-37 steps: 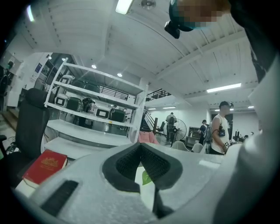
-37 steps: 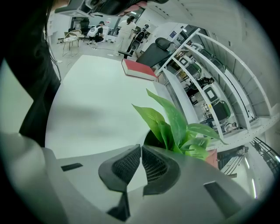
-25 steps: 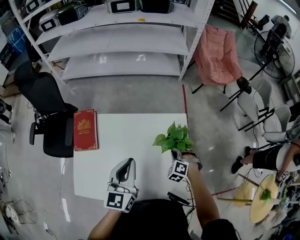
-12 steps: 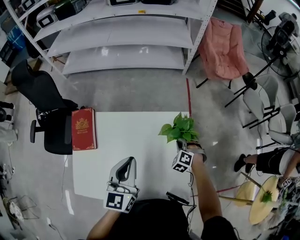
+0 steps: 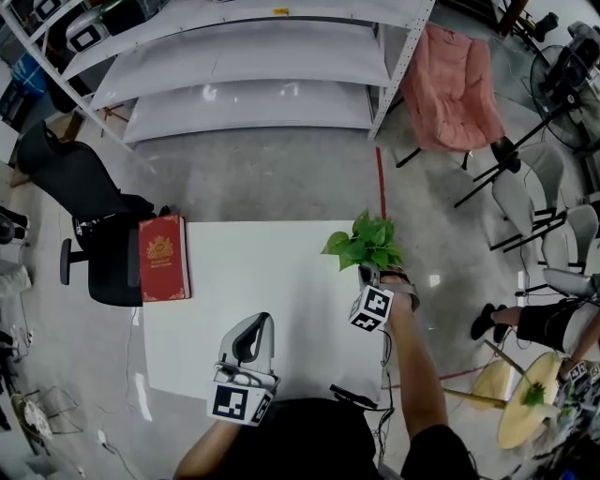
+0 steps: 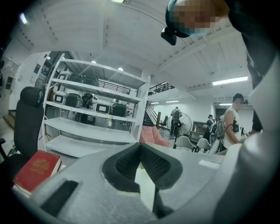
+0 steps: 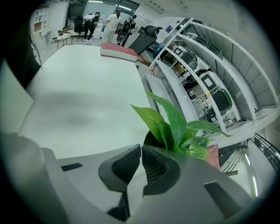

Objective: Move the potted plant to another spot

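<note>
One potted plant [image 5: 366, 246] now nearer table's [image 5: 244, 281] far-right corner.

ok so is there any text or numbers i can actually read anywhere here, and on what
No text here can be read.
The red book: gold cover print, too small to read.
The yellow sticker on the shelf edge: too small to read.
The potted plant: no label shows.
</note>
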Available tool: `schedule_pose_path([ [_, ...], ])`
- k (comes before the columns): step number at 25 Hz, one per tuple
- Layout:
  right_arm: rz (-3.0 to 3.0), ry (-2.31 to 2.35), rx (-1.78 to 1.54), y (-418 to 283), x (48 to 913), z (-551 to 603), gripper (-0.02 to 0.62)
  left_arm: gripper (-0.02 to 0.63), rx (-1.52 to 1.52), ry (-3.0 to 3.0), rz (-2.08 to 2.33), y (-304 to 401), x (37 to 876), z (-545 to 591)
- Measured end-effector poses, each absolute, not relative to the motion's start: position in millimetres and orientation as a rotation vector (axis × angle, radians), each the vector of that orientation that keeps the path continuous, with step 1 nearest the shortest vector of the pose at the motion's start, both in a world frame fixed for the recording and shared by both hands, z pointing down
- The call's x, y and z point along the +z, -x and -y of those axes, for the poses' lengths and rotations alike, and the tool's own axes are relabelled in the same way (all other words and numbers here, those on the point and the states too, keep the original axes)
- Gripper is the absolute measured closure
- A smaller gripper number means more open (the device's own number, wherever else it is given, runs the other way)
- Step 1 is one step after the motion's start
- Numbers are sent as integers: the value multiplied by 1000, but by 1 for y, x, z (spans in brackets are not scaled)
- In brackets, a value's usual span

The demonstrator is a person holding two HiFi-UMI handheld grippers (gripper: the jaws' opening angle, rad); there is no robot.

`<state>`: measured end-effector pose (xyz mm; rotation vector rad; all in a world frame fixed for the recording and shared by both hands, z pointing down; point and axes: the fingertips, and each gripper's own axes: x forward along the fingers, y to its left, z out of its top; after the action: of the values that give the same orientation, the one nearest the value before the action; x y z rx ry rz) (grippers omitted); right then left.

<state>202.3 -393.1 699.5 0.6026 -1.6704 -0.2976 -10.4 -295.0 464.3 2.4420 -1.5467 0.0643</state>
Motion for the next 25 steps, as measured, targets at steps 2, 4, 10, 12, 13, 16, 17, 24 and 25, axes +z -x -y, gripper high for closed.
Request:
schedule_pose_path([
  [2,1669,-599,-299,-204,700,398,574,592,71,-2436,1546,9,467,297],
  [4,1669,-592,-300,-204,701,402,574,592,75,-2431,1548,9,467,299],
  [10,1669,-561,-285,-203,710,405,574,592,89,-2422,1550,8,472,301],
  [12,1669,-554,-283,-203,712,405,572,592,93,-2419,1550,8,473,301],
  [13,1670,-553,-282,-203,712,405,572,592,93,-2418,1551,9,473,301],
  [16,1671,-550,-283,-202,712,405,572,592,94,-2416,1557,11,475,300],
  [17,1671,-547,-283,-201,713,405,572,592,93,-2416,1557,11,475,300],
  [24,1665,-558,-283,-201,712,407,572,592,93,-2413,1558,14,474,299],
  [25,1664,-562,-283,-201,712,407,572,592,94,-2412,1558,14,475,298],
])
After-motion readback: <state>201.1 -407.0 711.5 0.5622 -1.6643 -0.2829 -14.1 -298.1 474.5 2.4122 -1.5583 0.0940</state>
